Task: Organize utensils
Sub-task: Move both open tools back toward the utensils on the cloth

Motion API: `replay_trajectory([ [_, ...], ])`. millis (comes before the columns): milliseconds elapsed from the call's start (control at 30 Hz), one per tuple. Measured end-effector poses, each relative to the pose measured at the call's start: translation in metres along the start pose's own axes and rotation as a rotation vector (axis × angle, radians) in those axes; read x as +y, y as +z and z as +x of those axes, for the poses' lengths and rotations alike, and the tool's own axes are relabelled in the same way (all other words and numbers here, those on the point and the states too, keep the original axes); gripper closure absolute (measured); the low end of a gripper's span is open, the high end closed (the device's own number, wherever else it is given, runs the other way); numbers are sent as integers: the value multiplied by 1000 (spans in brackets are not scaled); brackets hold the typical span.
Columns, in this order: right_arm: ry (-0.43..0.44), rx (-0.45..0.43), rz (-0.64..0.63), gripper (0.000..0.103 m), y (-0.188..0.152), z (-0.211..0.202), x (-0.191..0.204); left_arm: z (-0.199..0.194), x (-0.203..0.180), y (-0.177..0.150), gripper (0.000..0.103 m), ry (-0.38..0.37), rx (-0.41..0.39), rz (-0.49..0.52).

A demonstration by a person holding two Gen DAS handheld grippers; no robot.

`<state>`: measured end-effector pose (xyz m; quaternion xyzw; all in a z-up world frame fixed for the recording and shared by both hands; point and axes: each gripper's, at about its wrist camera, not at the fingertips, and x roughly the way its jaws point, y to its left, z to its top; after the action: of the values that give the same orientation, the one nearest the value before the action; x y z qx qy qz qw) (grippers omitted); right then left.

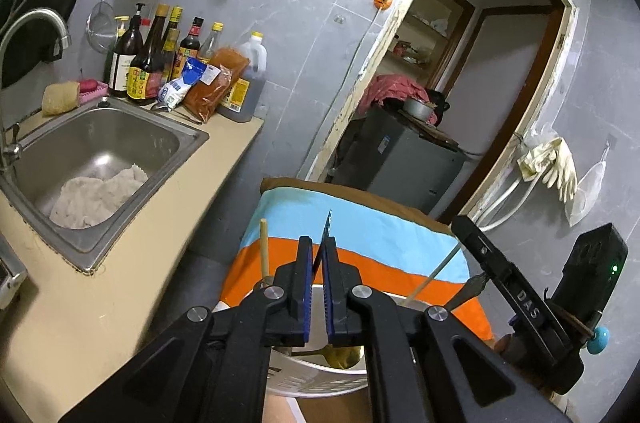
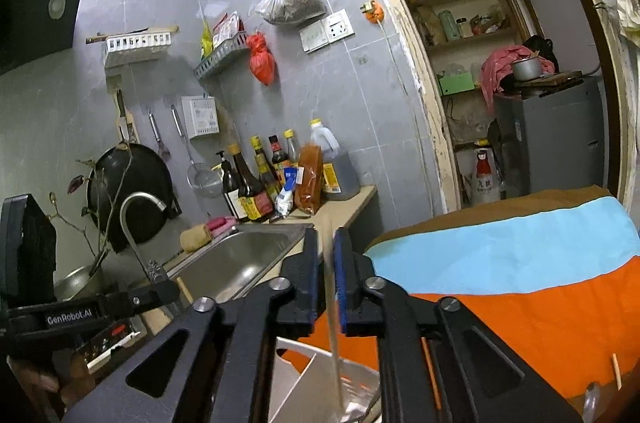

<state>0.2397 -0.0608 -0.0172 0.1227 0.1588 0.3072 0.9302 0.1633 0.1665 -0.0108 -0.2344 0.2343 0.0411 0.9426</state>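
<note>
My left gripper (image 1: pixel 318 255) is shut on a thin dark utensil with a blue patterned handle (image 1: pixel 327 225) that sticks up past the fingertips. It hangs above a white slotted utensil holder (image 1: pixel 304 379). A wooden chopstick (image 1: pixel 264 247) stands up from the holder on the left. My right gripper (image 2: pixel 327 255) is shut on a pale translucent stick-like utensil (image 2: pixel 334 343) whose lower end reaches into the white holder (image 2: pixel 304 367), beside a metal fork (image 2: pixel 356 391). The right gripper's body also shows in the left wrist view (image 1: pixel 520 295).
The holder stands on a surface covered with a blue, orange and brown cloth (image 2: pixel 520 263). Two orange sticks (image 2: pixel 616 371) lie on it. To the left is a steel sink (image 1: pixel 96 151) with a rag, a tap (image 1: pixel 36 23) and sauce bottles (image 1: pixel 160 59). A doorway (image 1: pixel 480 83) lies behind.
</note>
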Motion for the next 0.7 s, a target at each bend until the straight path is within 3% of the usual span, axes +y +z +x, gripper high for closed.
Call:
replay_trajectory([
  [133, -1, -15, 4, 74, 2, -9, 1, -5, 0, -1, 98, -19, -23, -18],
  [200, -2, -26, 6, 74, 6, -15, 1, -8, -1, -1, 97, -30, -35, -21],
  [267, -8, -38, 1, 74, 10, -21, 1, -13, -5, -1, 91, -44, -57, -15],
  [333, -13, -54, -6, 72, 15, -29, 1, -19, -12, 0, 70, -65, -87, -5],
  [400, -23, -69, -12, 64, 20, -38, 0, -23, -17, 1, 58, -84, -115, -3],
  [567, -60, -115, -5, 60, 33, -65, -7, -26, -36, 1, 56, -109, -134, 29],
  [633, -88, -140, -5, 49, 37, -79, -12, -28, -47, 0, 46, -118, -145, 46],
  [700, -116, -164, -6, 37, 42, -92, -17, -30, -56, -1, 43, -126, -161, 60],
])
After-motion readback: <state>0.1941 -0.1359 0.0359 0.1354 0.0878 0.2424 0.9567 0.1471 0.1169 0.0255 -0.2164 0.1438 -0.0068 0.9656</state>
